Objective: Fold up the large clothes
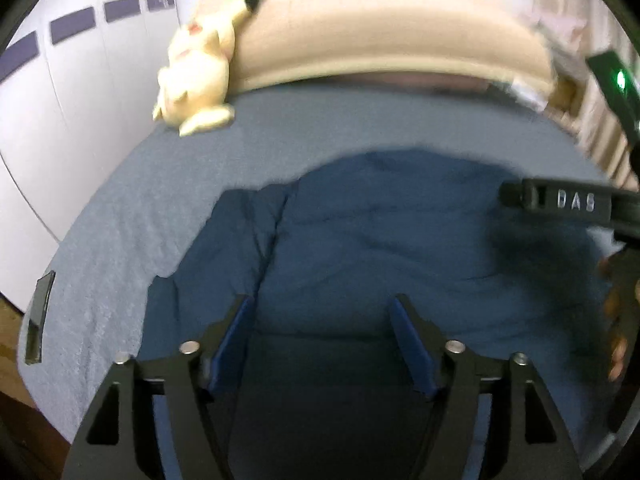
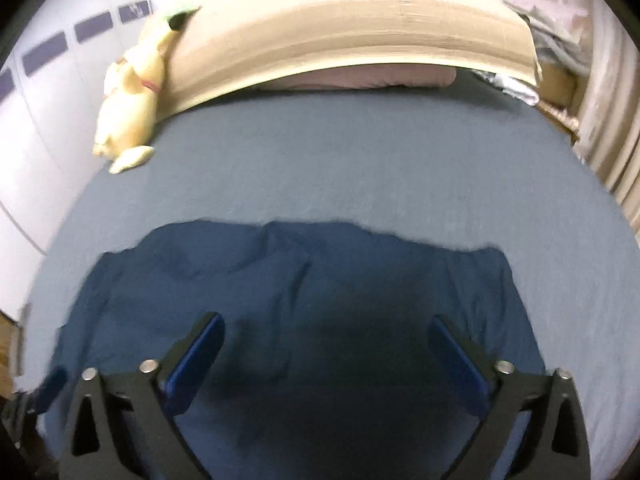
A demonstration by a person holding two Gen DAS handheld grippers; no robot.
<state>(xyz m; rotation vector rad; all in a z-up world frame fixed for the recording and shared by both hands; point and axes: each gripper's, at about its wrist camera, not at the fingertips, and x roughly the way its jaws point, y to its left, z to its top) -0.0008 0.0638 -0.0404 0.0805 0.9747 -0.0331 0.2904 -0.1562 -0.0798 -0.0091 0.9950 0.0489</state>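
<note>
A dark blue garment [image 1: 400,232] lies spread on the lighter blue bed sheet [image 1: 132,216], creased, with a fold line down its left part. My left gripper [image 1: 322,304] is open and empty above its near part. The garment also shows in the right wrist view [image 2: 360,264], lying wide across the sheet [image 2: 360,160]. My right gripper [image 2: 326,322] is open and empty just above it, casting a shadow. The right gripper's body shows at the right edge of the left wrist view [image 1: 560,204].
A cream plush toy [image 1: 196,76] lies at the bed's far left by a beige headboard cushion [image 1: 380,32]; both show in the right wrist view, the toy [image 2: 128,104] and the cushion [image 2: 340,32]. A white wall [image 1: 60,120] runs left. Clutter and curtains [image 2: 608,120] stand right.
</note>
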